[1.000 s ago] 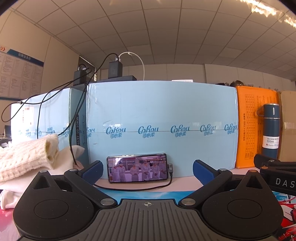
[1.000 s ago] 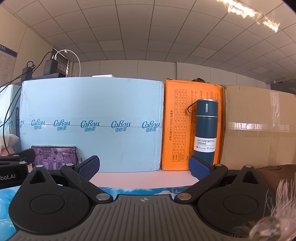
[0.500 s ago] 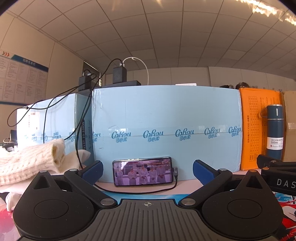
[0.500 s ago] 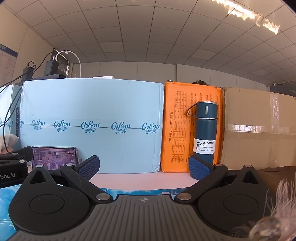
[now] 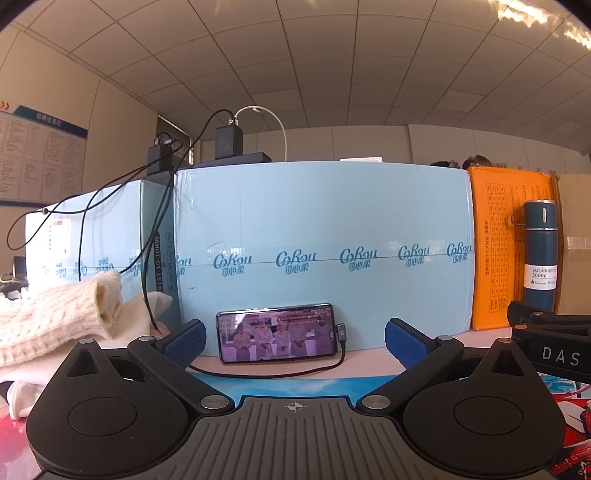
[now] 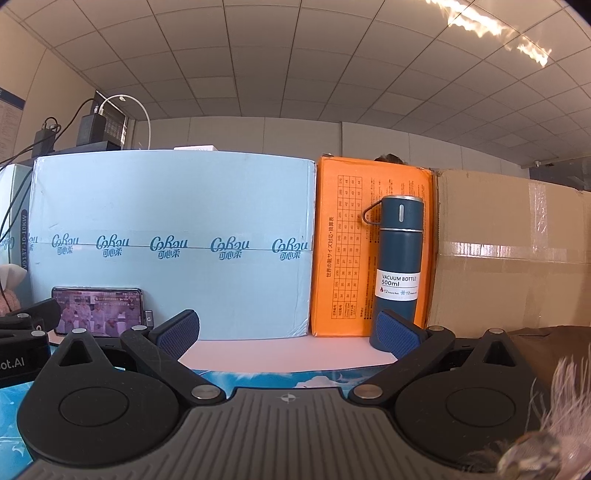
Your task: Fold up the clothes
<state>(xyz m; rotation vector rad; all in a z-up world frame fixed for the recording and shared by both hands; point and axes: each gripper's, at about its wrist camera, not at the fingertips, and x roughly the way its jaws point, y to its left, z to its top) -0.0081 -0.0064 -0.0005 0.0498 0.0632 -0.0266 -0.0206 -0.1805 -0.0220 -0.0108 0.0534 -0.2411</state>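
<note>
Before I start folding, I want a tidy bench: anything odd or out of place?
Nothing spilled or damaged. A phone playing video leans against the blue box, its cable trailing across the table. Cream knitwear lies bunched left.

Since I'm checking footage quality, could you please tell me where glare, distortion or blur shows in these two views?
Left wrist view: ceiling light blows out at top right, and fisheye bows the blue box top edge. Right wrist view: similar glare streak, shiny tape on the cardboard box, and blurred pale fibres at the bottom right corner.
</note>
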